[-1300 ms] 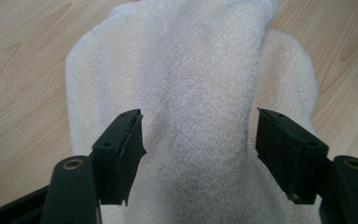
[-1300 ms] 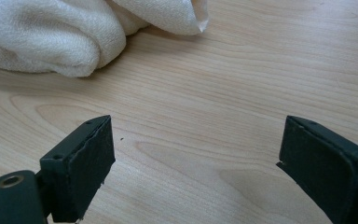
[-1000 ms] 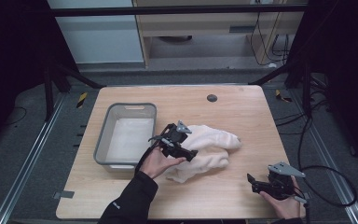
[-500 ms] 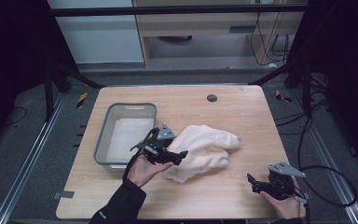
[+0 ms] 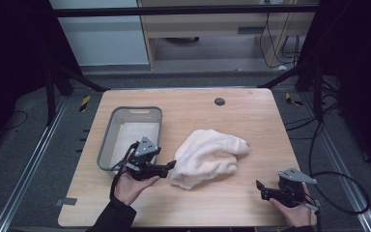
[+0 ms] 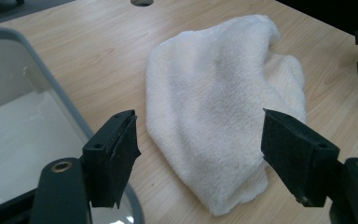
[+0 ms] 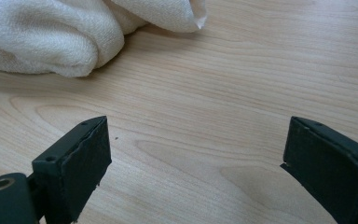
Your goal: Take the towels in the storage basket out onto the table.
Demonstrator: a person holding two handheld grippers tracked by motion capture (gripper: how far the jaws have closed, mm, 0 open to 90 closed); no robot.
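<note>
At the centre of the worktop (image 5: pixel 232 111) lies a crumpled white towel (image 5: pixel 205 157), with the left gripper (image 5: pixel 170 166) just beside its near-left edge, fingers wide apart and empty, a grey bin (image 5: pixel 107 140) beyond, and the right gripper (image 5: pixel 259 186) well apart, likewise open and empty.

It looked a lab test bay: a wooden table (image 5: pixel 251 111) stood inside a black metal frame (image 5: pixel 183 9), with loose cables (image 5: pixel 338 188) trailing across grey carpet (image 5: pixel 24 159).
</note>
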